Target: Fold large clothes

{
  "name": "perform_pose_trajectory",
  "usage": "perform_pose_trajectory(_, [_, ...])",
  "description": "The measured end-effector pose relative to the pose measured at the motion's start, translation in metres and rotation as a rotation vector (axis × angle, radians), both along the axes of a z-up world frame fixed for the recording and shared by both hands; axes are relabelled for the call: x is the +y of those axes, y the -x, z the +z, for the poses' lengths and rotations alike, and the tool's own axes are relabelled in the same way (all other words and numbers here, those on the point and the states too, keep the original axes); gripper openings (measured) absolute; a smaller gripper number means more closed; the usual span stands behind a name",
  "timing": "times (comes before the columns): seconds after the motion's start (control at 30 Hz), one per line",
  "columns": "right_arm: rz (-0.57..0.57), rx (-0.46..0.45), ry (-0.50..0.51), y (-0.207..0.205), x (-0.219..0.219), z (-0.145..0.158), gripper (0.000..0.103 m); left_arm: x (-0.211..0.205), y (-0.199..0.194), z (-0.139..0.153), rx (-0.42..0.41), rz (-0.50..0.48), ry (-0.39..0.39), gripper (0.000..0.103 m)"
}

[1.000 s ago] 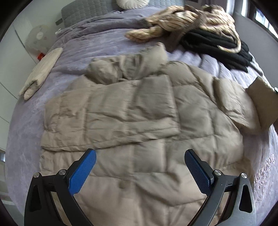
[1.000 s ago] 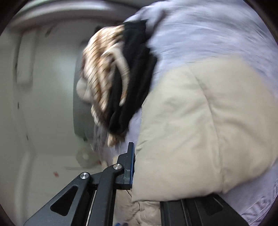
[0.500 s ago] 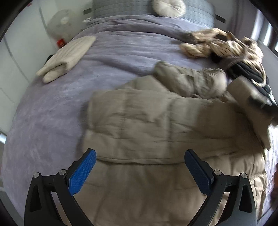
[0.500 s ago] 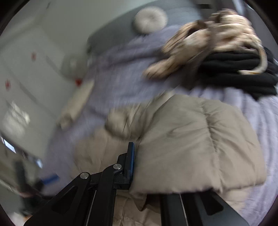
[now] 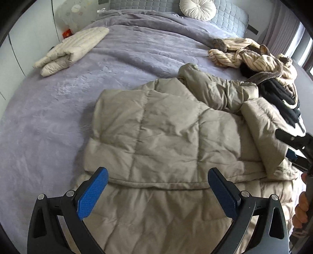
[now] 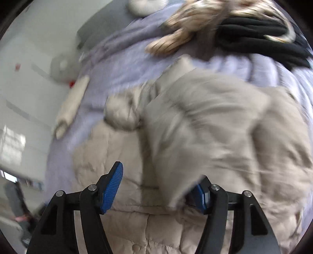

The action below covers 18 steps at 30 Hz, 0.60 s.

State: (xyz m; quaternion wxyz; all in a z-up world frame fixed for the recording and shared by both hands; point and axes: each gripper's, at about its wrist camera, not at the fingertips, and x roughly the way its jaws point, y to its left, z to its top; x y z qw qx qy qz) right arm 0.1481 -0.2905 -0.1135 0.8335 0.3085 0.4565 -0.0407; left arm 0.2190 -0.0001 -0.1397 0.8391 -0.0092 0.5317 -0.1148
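A beige puffer coat [image 5: 166, 136] lies spread on the purple bed cover [image 5: 49, 117]. One sleeve is folded across its body. My left gripper [image 5: 157, 175] hovers open over the coat's lower half, with nothing between its fingers. At the right edge of the left wrist view, my right gripper [image 5: 293, 148] sits by the coat's other sleeve [image 5: 264, 127]. In the blurred right wrist view, the right gripper's [image 6: 158, 181] jaws are opening. The sleeve [image 6: 205, 127] slumps between them and covers part of the right pad. The left pad [image 6: 113, 185] stands free of the cloth.
A folded cream jacket [image 5: 72, 48] lies at the bed's far left. A heap of striped and black clothes [image 5: 264, 64] sits at the far right. A round cushion [image 5: 197, 8] leans on the headboard. A person's hand [image 5: 301, 207] shows at the right edge.
The right gripper carried the sleeve across onto the coat, then its jaws came apart from it. The left gripper shifted sideways over the coat and stayed open.
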Motion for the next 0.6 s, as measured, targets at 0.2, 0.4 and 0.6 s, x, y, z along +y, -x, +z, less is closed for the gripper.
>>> perform_pose_trajectory(0.2, [-0.061, -0.041, -0.012, -0.012, -0.017, 0.005, 0.008, 0.007, -0.005, 0.003, 0.001, -0.028, 0.089, 0.102])
perform_pose_trajectory(0.4, [0.277, -0.088, 0.161, -0.041, 0.076, 0.023, 0.008, 0.046, -0.017, 0.014, 0.025, 0.002, 0.308, 0.102])
perform_pose_trajectory(0.6, [0.48, 0.092, 0.253, -0.046, 0.138, -0.016, 0.031, 0.064, -0.034, 0.019, 0.069, -0.017, 0.469, 0.102])
